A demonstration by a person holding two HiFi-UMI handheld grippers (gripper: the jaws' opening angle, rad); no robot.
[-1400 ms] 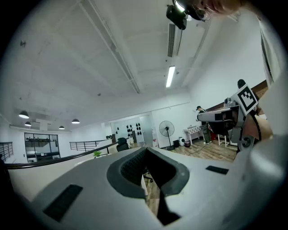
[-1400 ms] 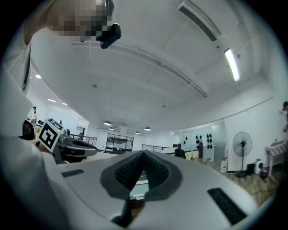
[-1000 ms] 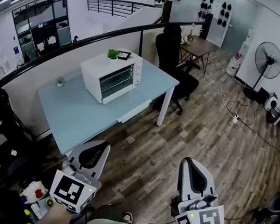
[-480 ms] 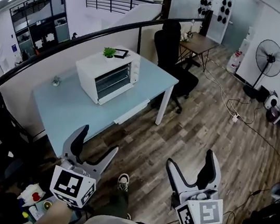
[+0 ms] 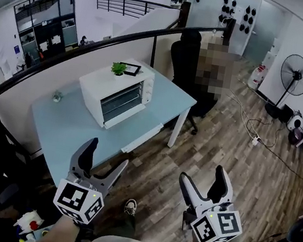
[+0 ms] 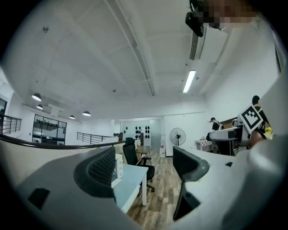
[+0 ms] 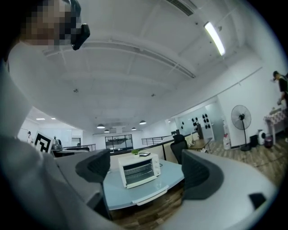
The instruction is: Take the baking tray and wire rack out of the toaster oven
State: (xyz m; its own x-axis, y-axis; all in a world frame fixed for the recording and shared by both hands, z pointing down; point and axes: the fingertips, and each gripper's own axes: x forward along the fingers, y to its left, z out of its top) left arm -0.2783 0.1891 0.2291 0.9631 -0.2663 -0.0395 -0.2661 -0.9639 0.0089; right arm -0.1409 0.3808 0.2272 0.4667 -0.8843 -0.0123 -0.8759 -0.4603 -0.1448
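Across the wooden floor from the person, the head view shows a white toaster oven (image 5: 116, 92) sitting on a pale blue table (image 5: 70, 127), its glass door shut, with a small potted plant (image 5: 119, 68) and a dark flat frame (image 5: 132, 69) on its roof. Both tools are held low and well short of the table. The left gripper (image 5: 107, 153) has just been opening and stands spread with nothing between its jaws. The right gripper (image 5: 202, 174) is likewise wide and empty, though its jaws have just eased in a touch after opening.

From the left gripper view, the two ribbed pads stand far apart on empty air. The table edge and a black office chair (image 6: 132, 155) show beyond them, and the oven is mostly hidden behind the left jaw.

From the right gripper view, the oven (image 7: 137, 170) is framed between the parted jaws but far off. Faint horizontal bars behind the glass are probably the wire rack. The baking tray cannot be made out, so both are presumably inside.

The step in hand looks like the approach, with none of the task done yet. It would go best by walking up square to the door. One gripper can then pull the door down by its top edge while the other steadies the light casing so that it does not slide or shed the plant.
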